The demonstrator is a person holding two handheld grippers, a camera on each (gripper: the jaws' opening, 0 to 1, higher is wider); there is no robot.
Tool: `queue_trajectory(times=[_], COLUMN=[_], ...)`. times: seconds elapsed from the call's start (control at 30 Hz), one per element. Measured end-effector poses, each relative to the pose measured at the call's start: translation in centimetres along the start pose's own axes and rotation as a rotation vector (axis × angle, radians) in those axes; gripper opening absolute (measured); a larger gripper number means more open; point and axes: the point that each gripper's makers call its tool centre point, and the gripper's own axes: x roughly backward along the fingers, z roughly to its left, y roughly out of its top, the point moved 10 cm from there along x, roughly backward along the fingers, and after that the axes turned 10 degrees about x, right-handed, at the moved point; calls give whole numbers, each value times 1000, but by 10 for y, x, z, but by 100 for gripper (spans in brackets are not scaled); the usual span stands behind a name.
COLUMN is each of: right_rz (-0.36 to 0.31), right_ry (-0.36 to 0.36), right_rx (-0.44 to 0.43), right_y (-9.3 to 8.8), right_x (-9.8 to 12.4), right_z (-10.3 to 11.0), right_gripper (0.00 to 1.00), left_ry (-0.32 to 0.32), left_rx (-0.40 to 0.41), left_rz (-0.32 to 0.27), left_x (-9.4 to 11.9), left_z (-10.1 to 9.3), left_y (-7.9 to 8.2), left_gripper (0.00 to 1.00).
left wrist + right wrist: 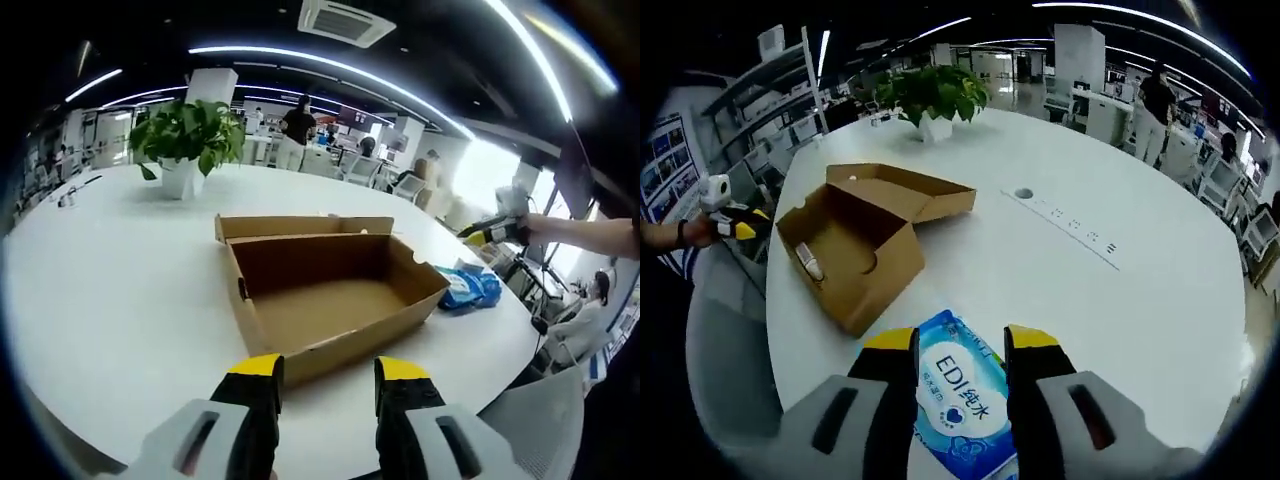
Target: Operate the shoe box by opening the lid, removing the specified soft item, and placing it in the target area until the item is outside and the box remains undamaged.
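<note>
Shoe box point(335, 300) of brown cardboard sits open on a white table point(110, 290), lid point(300, 227) folded back flat behind it; left gripper view looks straight into the interior, which is bare cardboard floor and walls. In the right gripper view the same box point(855, 250) lies to the left of centre with its lid point(915, 192) spread toward the plant, and a small pale object that I cannot identify rests against an inner wall. The soft item, a blue-and-white wipes pack point(960, 395), is outside the box, lying on the table between the jaws of the right gripper point(960, 345); jaws stand apart on either side of it, and whether they touch the pack cannot be told. In the left gripper view the pack point(470, 288) lies just beside the box's right end, near the table edge, with the right gripper point(490, 233) above it. Left gripper point(328, 370) has jaws apart, nothing between them, poised just short of the box's near wall; it shows at the left of the right gripper view point(735, 225), beyond the table rim. Potted plant point(185, 140) stands well apart from the box at the far side. Wide bare tabletop lies left of the box and beyond it.
</note>
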Motion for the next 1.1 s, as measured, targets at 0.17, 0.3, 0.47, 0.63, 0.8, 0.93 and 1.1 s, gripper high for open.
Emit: queue_trajectory(times=[0.17, 0.3, 0.47, 0.63, 0.8, 0.93, 1.1], right_rz=[-39, -53, -100, -191, -213, -217, -227], right_ry=[56, 97, 134, 167, 206, 230, 262], right_rx=[24, 52, 50, -32, -23, -19, -24], right_y=[16, 26, 37, 52, 62, 66, 70], right_x=[-20, -31, -39, -51, -66, -76, -87], right_z=[30, 52, 71, 88, 109, 121, 137], right_gripper=[31, 31, 31, 31, 31, 31, 31], left_ry=[3, 5, 6, 4, 3, 6, 0], left_rx=[-3, 3, 3, -5, -15, -10, -23], left_rz=[1, -4, -6, 3, 12, 5, 17], left_x=[0, 0, 0, -1, -1, 0, -1], left_z=[0, 0, 1, -1, -2, -2, -3], left_y=[0, 0, 1, 0, -1, -1, 0], left_gripper=[36, 36, 36, 36, 36, 36, 36])
